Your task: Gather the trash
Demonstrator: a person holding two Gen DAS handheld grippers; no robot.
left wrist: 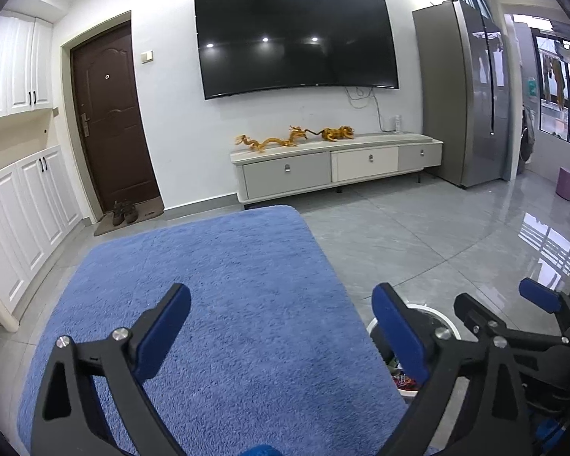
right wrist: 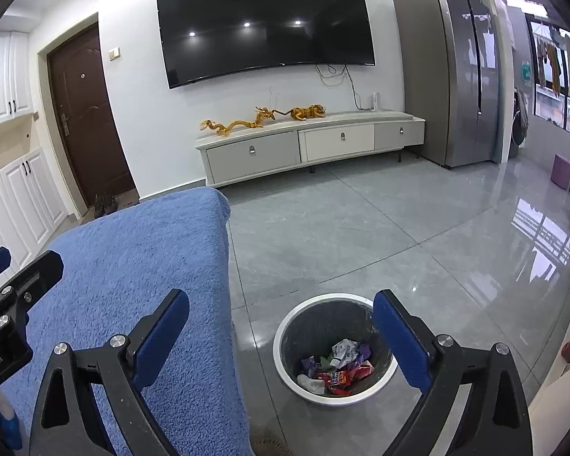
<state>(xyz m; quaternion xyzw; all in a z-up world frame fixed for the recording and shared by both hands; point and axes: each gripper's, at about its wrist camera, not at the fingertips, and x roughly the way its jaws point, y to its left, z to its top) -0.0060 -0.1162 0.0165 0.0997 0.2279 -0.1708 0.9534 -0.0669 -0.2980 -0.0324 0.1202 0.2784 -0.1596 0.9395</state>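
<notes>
Right wrist view, near to far: right gripper [right wrist: 281, 338] spread wide, nothing between its 2 blue pads, poised above the trash bin [right wrist: 285, 326] on the grey tile floor [right wrist: 361, 235]. Crumpled wrappers [right wrist: 338, 368] piled in the bin's bottom. Blue plush cover [right wrist: 133, 266] on the surface to the left, bare of litter as far as visible. Beyond, TV cabinet [right wrist: 307, 144] with tiger and dragon figures, wall TV [right wrist: 266, 26], fridge [right wrist: 448, 76].

Left wrist view: left gripper [left wrist: 281, 338] likewise gaping and empty over the plush cover, bin rim barely peeking past its right finger.

Risk: probably little left to collect; possible clash of the 2 close grippers if swung inward.

Wrappers visible only from the right wrist; the cover's full width only from the left.
</notes>
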